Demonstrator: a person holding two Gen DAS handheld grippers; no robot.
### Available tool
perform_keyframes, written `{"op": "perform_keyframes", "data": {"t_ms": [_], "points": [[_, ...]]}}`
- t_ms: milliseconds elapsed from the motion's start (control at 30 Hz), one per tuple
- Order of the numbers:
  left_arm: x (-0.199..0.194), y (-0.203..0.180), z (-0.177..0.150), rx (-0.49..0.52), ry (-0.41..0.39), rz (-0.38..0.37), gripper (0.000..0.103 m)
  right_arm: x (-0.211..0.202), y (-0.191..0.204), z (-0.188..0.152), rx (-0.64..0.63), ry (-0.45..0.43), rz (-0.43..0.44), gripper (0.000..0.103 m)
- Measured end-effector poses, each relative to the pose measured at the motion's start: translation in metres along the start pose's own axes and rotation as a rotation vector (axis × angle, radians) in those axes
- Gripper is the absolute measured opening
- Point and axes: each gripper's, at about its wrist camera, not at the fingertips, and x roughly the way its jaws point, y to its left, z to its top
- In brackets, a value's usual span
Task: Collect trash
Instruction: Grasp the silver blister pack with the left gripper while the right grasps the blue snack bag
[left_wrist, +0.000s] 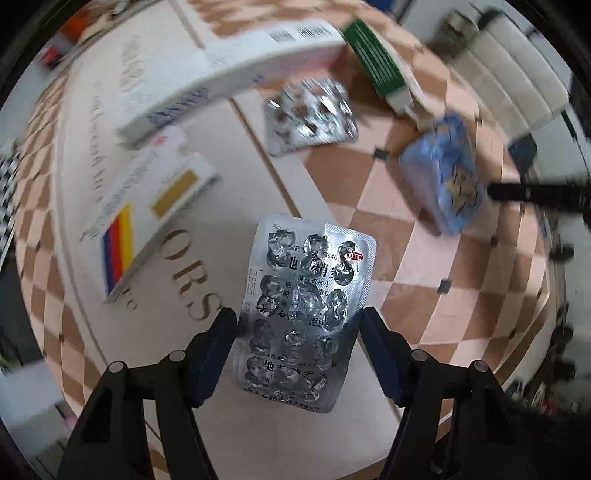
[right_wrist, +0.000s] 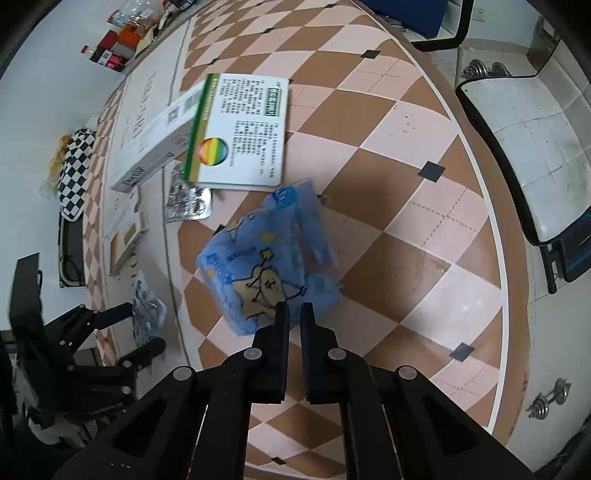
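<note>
My left gripper (left_wrist: 297, 319) is shut on a silver used blister pack (left_wrist: 308, 295), its fingers pressing the pack's two long edges above the table; it also shows in the right wrist view (right_wrist: 147, 314). My right gripper (right_wrist: 293, 314) is shut on a blue plastic bag with a star cartoon (right_wrist: 266, 266), pinching its near edge; the bag shows at right in the left wrist view (left_wrist: 443, 173). A second blister pack (left_wrist: 310, 114) lies on the table further off.
A checkered round table (right_wrist: 406, 166) carries a white box (left_wrist: 236, 70), a green-edged box (right_wrist: 240, 129), and a small box with coloured stripes (left_wrist: 147, 210). A white chair (right_wrist: 524, 147) stands to the right. Clutter lines the far left wall.
</note>
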Motion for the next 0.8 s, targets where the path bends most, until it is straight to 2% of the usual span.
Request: {"op": "perform_keyframes", "data": {"t_ms": [200, 267, 300, 333, 400, 467, 533, 667, 733, 800], "points": [[-0.034, 0.019, -0.03, -0.198, -0.099, 0.019, 0.066, -0.015, 0.009, -0.021, -0.008, -0.027, 0.037, 0.003], [-0.04, 0.028, -0.041, -0.288, -0.121, 0.034, 0.066, -0.021, 0.006, -0.024, 0.031, -0.06, 0.059, 0.003], [-0.032, 0.045, -0.045, -0.325, -0.13, 0.032, 0.066, -0.022, 0.001, -0.024, 0.074, -0.07, 0.068, 0.005], [-0.033, 0.048, -0.049, -0.37, -0.14, 0.041, 0.066, -0.021, -0.005, -0.021, 0.118, -0.068, 0.086, 0.007], [-0.032, 0.053, -0.056, -0.436, -0.163, 0.052, 0.066, -0.018, -0.019, -0.016, 0.209, -0.079, 0.123, 0.033], [-0.021, 0.059, -0.054, -0.498, -0.177, 0.062, 0.066, -0.015, -0.026, -0.01, 0.242, -0.113, 0.1, 0.044], [-0.009, 0.06, -0.047, -0.542, -0.184, 0.066, 0.066, -0.007, -0.025, -0.002, 0.241, -0.124, 0.059, 0.044], [0.0, 0.062, -0.05, -0.586, -0.176, 0.056, 0.066, 0.021, -0.016, 0.009, 0.225, -0.067, 0.038, 0.046], [0.005, 0.063, -0.051, -0.599, -0.172, 0.049, 0.066, 0.023, -0.002, 0.008, 0.181, -0.083, -0.001, 0.04], [0.003, 0.06, -0.056, -0.6, -0.173, 0.04, 0.066, 0.026, 0.007, 0.003, 0.156, -0.094, -0.024, 0.007]]}}
